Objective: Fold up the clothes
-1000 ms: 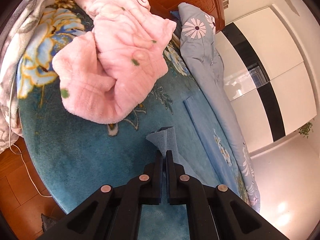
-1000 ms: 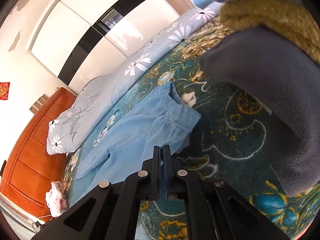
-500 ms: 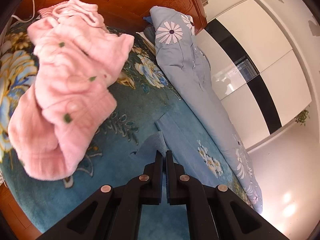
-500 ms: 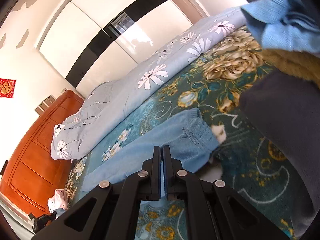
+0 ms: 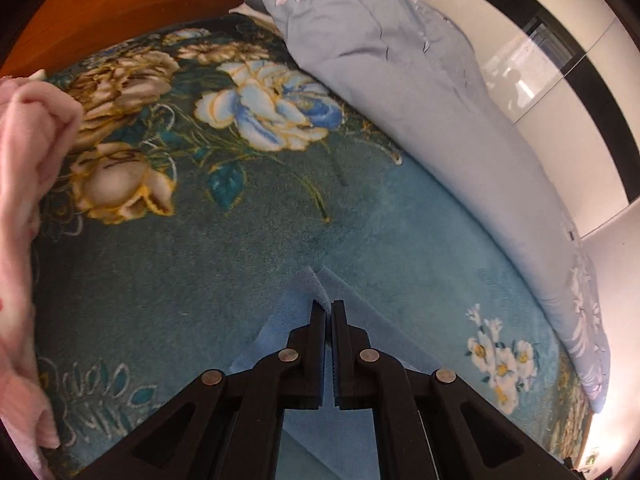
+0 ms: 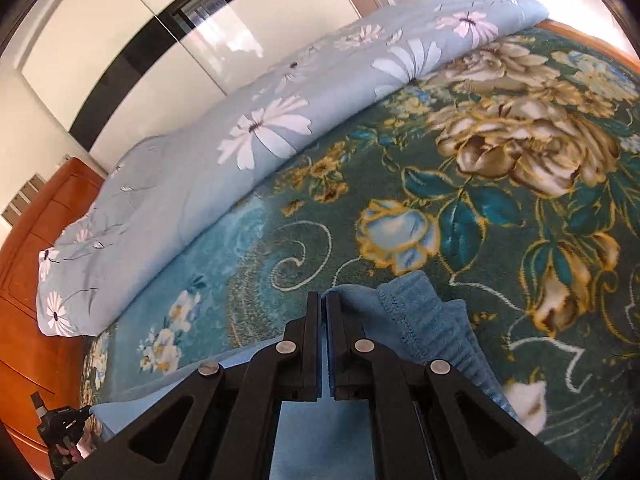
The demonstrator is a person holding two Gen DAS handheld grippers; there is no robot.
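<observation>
Left wrist view: my left tool pinches a corner of the light blue trousers, its jaws almost together with a thin fold of soft fleece poking out past the tips. The cloth falls away from the tips in flat panels over the teal floral blanket that covers the bed. A crumpled pink garment lies at the left edge of the blanket, well apart from the tool. A pale blue quilt printed with white daisies runs along the blanket's far side, and a glossy wardrobe stands behind it.

From the right wrist view, my right tool is clamped on the gathered elastic waistband of the same trousers, the ribbed band bunched just right of the tips. The fabric looks plush, stitched along the hem. Beyond lie the blanket, the quilt and a wooden headboard.
</observation>
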